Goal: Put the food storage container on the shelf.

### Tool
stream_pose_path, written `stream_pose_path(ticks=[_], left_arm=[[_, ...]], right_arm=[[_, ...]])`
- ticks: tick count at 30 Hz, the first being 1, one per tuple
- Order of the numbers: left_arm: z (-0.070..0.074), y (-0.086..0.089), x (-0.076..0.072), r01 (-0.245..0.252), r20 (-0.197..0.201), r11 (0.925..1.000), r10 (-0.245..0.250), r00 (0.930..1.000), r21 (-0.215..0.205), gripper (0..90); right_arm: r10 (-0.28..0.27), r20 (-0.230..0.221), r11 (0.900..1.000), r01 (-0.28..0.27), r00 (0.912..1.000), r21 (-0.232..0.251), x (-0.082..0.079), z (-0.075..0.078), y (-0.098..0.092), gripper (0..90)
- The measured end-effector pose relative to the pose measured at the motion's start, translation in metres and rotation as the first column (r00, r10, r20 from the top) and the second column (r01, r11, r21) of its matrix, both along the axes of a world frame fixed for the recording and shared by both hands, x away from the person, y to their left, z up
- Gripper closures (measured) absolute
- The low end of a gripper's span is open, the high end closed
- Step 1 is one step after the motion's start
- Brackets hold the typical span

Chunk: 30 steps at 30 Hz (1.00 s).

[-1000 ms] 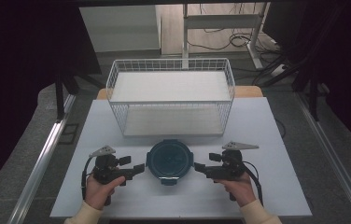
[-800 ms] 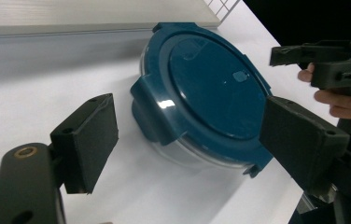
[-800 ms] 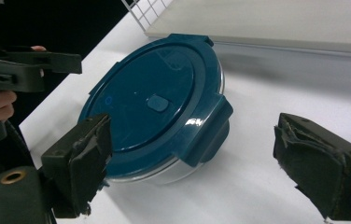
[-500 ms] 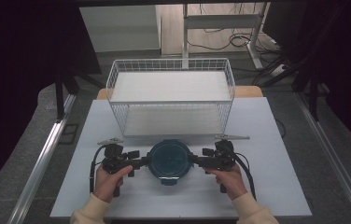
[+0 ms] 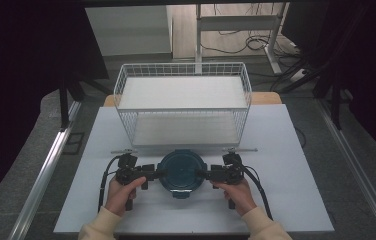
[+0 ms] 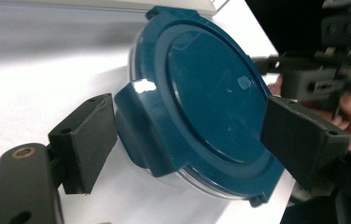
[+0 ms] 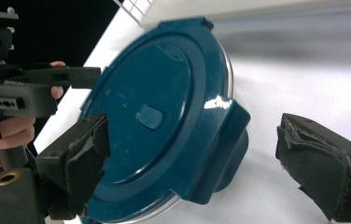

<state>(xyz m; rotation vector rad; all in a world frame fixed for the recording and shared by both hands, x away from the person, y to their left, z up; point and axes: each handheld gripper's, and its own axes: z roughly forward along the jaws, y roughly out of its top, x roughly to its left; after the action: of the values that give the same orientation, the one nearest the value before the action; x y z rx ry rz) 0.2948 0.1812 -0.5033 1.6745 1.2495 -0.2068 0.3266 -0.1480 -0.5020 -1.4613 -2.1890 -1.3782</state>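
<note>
A round clear container with a dark teal lid (image 5: pixel 181 170) rests on the white table (image 5: pixel 296 150) near its front edge. My left gripper (image 5: pixel 159 175) is at the container's left side and my right gripper (image 5: pixel 202 175) at its right side, each held in a hand. In the left gripper view the lid (image 6: pixel 211 88) is close up and my left gripper (image 6: pixel 194 140) is open, its jaws either side of a lid latch (image 6: pixel 136 126). In the right gripper view my right gripper (image 7: pixel 206 158) is open around the opposite latch (image 7: pixel 220 140) of the lid (image 7: pixel 145 93).
A white wire basket (image 5: pixel 183 64) with a white liner stands just behind the container, in the middle of the table. Bare table lies to the left and right of the hands. Dark curtains and floor cables surround the table.
Both grippers have moved inward from the sides and turned, so their open jaws now straddle the lid's side latches. The container has not moved.
</note>
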Motion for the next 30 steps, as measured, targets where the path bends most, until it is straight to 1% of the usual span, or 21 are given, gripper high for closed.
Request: stream_pose_path(ticks=[1, 2, 3, 4, 7, 11, 12, 14, 15, 16, 17, 18, 19, 20, 21, 23, 24, 25, 28, 30], left_arm=[[-0.004, 0.001, 0.002, -0.002, -0.022, 0.9996, 0.002, 0.9997, -0.027, 18.1], [-0.010, 0.002, 0.004, -0.003, -0.048, 0.9996, 0.002, 0.9988, -0.028, 18.0], [-0.013, 0.002, 0.005, -0.007, -0.055, 0.9999, 0.006, 0.9985, -0.013, 18.1], [-0.015, 0.002, 0.007, -0.001, -0.064, 0.9999, 0.001, 0.9979, -0.014, 18.4], [-0.017, 0.000, 0.009, 0.005, -0.077, 0.9991, -0.009, 0.9970, -0.041, 18.5], [-0.021, -0.003, 0.010, 0.019, -0.094, 0.9990, -0.023, 0.9953, -0.040, 18.8], [-0.021, -0.005, 0.010, 0.023, -0.104, 0.9988, -0.028, 0.9942, -0.043, 19.6], [-0.022, -0.006, 0.011, 0.025, -0.105, 0.9984, -0.030, 0.9940, -0.051, 20.9], [-0.023, -0.008, 0.011, 0.031, -0.117, 0.9975, -0.038, 0.9924, -0.063, 22.0], [-0.023, -0.008, 0.011, 0.031, -0.117, 0.9975, -0.038, 0.9924, -0.063, 22.5], [-0.024, -0.009, 0.011, 0.025, -0.128, 0.9981, -0.032, 0.9913, -0.057, 24.4], [-0.024, -0.009, 0.012, 0.021, -0.135, 0.9979, -0.029, 0.9905, -0.061, 24.7], [-0.024, -0.008, 0.012, 0.017, -0.140, 0.9977, -0.026, 0.9898, -0.066, 25.6], [-0.024, -0.008, 0.012, 0.017, -0.140, 0.9977, -0.026, 0.9898, -0.066, 26.3], [-0.024, -0.008, 0.012, 0.005, -0.157, 0.9971, -0.017, 0.9875, -0.076, 26.3], [-0.025, -0.007, 0.011, -0.015, -0.169, 0.9956, 0.000, 0.9855, -0.092, 28.8], [-0.025, -0.007, 0.011, -0.015, -0.169, 0.9956, 0.000, 0.9855, -0.092, 29.5], [-0.025, -0.007, 0.011, -0.021, -0.173, 0.9950, 0.003, 0.9849, -0.098, 29.5], [-0.024, -0.005, 0.010, -0.013, -0.172, 0.9950, -0.004, 0.9851, -0.099, 31.3], [-0.023, -0.005, 0.009, -0.014, -0.166, 0.9950, -0.003, 0.9861, -0.099, 33.0]], right_arm=[[0.002, -0.008, 1.000, -0.002, 1.0000, 0.002, 0.000, -0.002, 0.001, 9.8], [0.008, -0.018, 1.000, -0.008, 0.9998, 0.002, 0.001, -0.004, 0.002, 9.7], [0.010, -0.021, 1.000, -0.010, 0.9997, 0.004, 0.001, -0.005, 0.003, 9.7], [0.012, -0.023, 1.000, -0.012, 0.9997, 0.005, 0.001, -0.006, 0.005, 9.8], [0.016, -0.049, 0.999, -0.015, 0.9986, 0.031, 0.004, -0.010, 0.008, 10.1], [0.014, -0.071, 0.999, -0.011, 0.9974, 0.040, 0.005, -0.013, 0.010, 10.3], [0.017, -0.085, 0.999, -0.013, 0.9962, 0.046, 0.005, -0.015, 0.011, 10.3], [0.017, -0.086, 0.999, -0.012, 0.9961, 0.047, 0.005, -0.015, 0.012, 10.5], [0.018, -0.090, 0.999, -0.013, 0.9958, 0.052, 0.005, -0.015, 0.012, 13.6], [0.018, -0.090, 0.999, -0.013, 0.9958, 0.052, 0.005, -0.015, 0.012, 13.6], [0.008, -0.095, 0.999, -0.003, 0.9954, 0.048, 0.004, -0.015, 0.012, 17.5], [0.005, -0.098, 0.999, -0.001, 0.9952, 0.048, 0.004, -0.016, 0.012, 19.1], [0.006, -0.108, 0.998, 0.000, 0.9941, 0.059, 0.004, -0.016, 0.012, 21.2], [0.006, -0.108, 0.998, 0.000, 0.9941, 0.059, 0.004, -0.016, 0.012, 21.2], [0.005, -0.115, 0.998, 0.002, 0.9934, 0.062, 0.003, -0.016, 0.012, 21.5], [-0.015, -0.126, 0.998, 0.023, 0.9919, 0.063, 0.002, -0.014, 0.010, 26.5], [-0.024, -0.143, 0.997, 0.035, 0.9895, 0.073, 0.003, -0.014, 0.008, 28.4], [-0.024, -0.143, 0.997, 0.035, 0.9895, 0.073, 0.003, -0.014, 0.008, 28.4], [-0.050, -0.180, 0.991, 0.071, 0.9824, 0.115, 0.003, -0.015, 0.004, 32.6], [-0.051, -0.174, 0.991, 0.072, 0.9835, 0.115, 0.003, -0.016, 0.004, 32.7]])
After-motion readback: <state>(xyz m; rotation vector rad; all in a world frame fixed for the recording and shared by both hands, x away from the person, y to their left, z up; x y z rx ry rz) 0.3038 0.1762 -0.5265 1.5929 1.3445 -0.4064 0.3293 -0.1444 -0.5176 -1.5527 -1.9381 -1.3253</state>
